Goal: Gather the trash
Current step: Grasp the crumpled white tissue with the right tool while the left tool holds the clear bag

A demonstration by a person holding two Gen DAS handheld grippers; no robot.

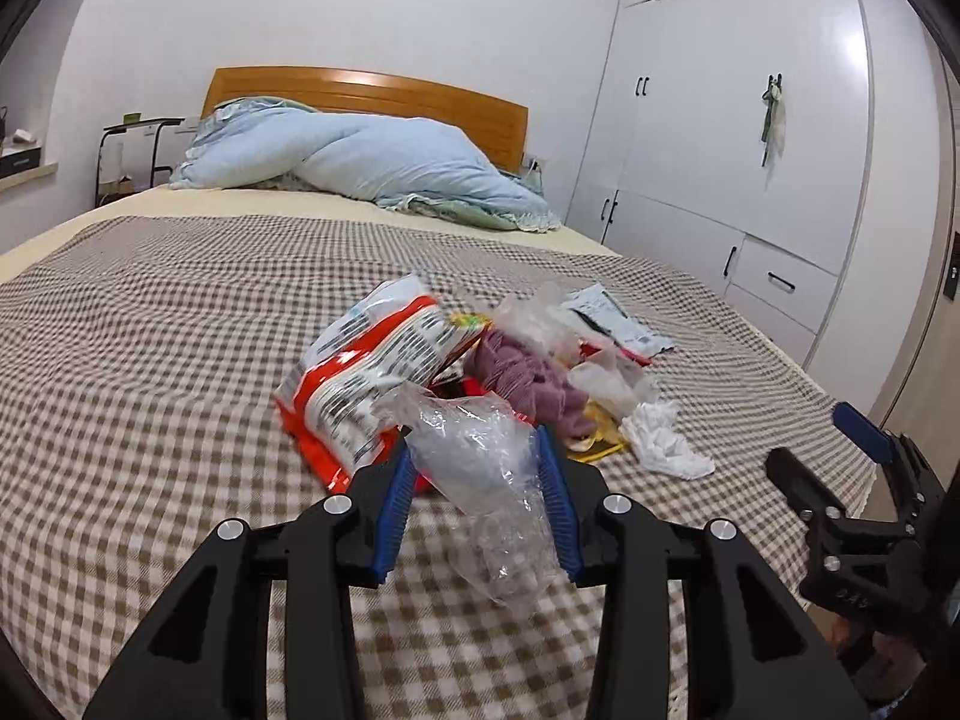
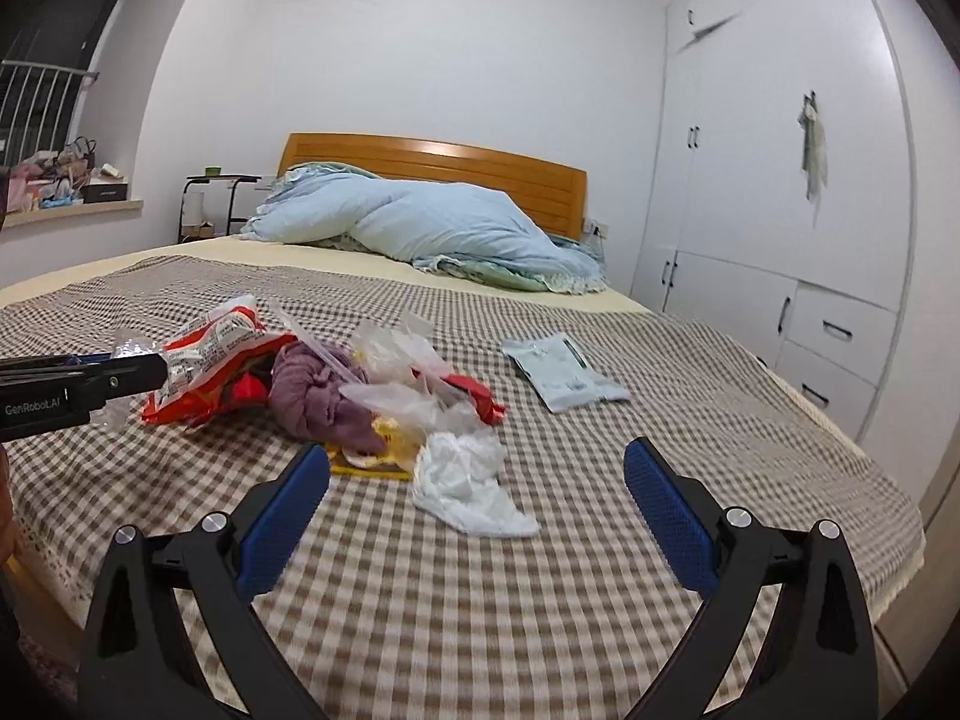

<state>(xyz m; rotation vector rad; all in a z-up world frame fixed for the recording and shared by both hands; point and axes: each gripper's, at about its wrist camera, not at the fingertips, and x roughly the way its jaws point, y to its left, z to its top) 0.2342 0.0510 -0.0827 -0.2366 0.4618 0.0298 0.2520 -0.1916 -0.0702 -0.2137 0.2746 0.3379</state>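
A heap of trash lies on the checked bedspread point(image 1: 150, 360): a red and white snack bag point(image 1: 360, 372), a purple cloth point(image 1: 528, 378), clear wrappers, a yellow packet point(image 2: 372, 462), a white crumpled tissue point(image 2: 468, 480) and a pale flat pouch point(image 2: 564, 372). My left gripper point(image 1: 477, 456) is shut on a crumpled clear plastic bag point(image 1: 486, 468), held a little above the bedspread in front of the heap. My right gripper point(image 2: 474, 480) stands open near the bed's front edge, with the tissue lying ahead between its blue pads and nothing gripped.
A blue duvet point(image 2: 420, 228) is bunched against the wooden headboard point(image 2: 432, 168). White wardrobes point(image 2: 780, 180) line the right wall. A small side table point(image 2: 216, 204) and a cluttered window sill point(image 2: 60, 192) lie at the left. The bed's edge runs along the right.
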